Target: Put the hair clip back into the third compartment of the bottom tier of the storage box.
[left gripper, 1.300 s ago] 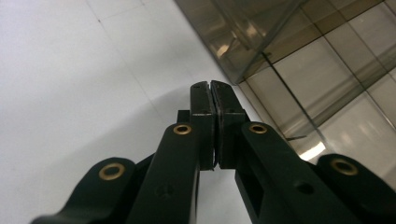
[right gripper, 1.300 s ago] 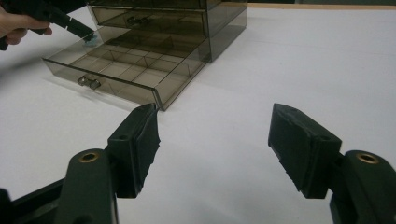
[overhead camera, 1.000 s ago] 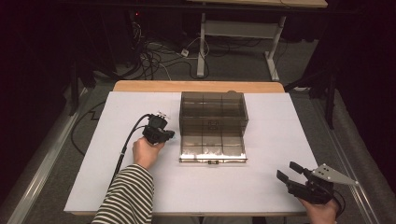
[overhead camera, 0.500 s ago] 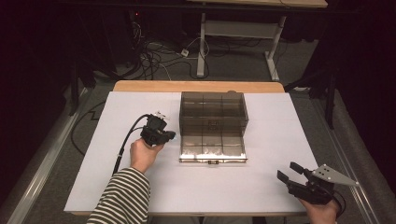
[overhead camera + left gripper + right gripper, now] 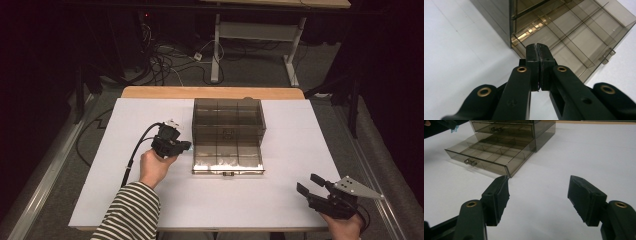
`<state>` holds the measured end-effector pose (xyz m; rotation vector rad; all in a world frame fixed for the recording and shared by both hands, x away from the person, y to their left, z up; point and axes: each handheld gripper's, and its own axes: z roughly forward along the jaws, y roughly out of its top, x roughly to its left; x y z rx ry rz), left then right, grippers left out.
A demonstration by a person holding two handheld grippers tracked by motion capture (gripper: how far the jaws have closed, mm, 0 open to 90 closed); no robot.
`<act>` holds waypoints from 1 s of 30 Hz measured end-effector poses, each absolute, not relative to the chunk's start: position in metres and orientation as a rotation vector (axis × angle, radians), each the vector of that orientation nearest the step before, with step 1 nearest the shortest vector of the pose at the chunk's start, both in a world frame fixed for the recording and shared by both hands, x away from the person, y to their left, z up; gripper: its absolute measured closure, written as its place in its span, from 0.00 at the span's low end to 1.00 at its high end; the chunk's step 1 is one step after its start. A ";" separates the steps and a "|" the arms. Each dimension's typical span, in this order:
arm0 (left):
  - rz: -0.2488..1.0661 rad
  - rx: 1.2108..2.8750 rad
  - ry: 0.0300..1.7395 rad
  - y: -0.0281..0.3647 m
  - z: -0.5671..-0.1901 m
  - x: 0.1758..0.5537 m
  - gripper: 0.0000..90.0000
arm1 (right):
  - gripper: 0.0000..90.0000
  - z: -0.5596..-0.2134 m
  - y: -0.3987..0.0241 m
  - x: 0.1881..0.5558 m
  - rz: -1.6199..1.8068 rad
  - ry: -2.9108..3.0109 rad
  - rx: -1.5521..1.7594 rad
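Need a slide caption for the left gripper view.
Left gripper, jaws shut, poised over the open bottom drawer of a smoky plastic cabinet.

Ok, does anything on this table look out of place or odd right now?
Mostly tidy. The one thing that stands out is the bottom drawer of the smoky plastic cabinet: it is pulled fully out toward the person and its compartments look empty.

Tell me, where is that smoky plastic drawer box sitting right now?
In the high view the drawer box sits mid-table on the white table, its bottom drawer pulled out, just right of the left gripper.
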<state>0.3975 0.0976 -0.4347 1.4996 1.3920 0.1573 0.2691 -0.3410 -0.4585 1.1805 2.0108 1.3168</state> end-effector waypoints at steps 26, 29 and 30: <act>0.089 1.550 1.268 0.058 -0.415 0.383 0.96 | 0.38 -0.458 -0.341 0.271 1.329 2.014 1.180; 0.083 1.563 1.255 0.051 -0.414 0.383 0.96 | 0.38 -0.458 -0.341 0.271 1.331 2.013 1.181; 0.081 1.566 1.250 0.049 -0.414 0.383 0.96 | 0.38 -0.458 -0.341 0.271 1.331 2.013 1.180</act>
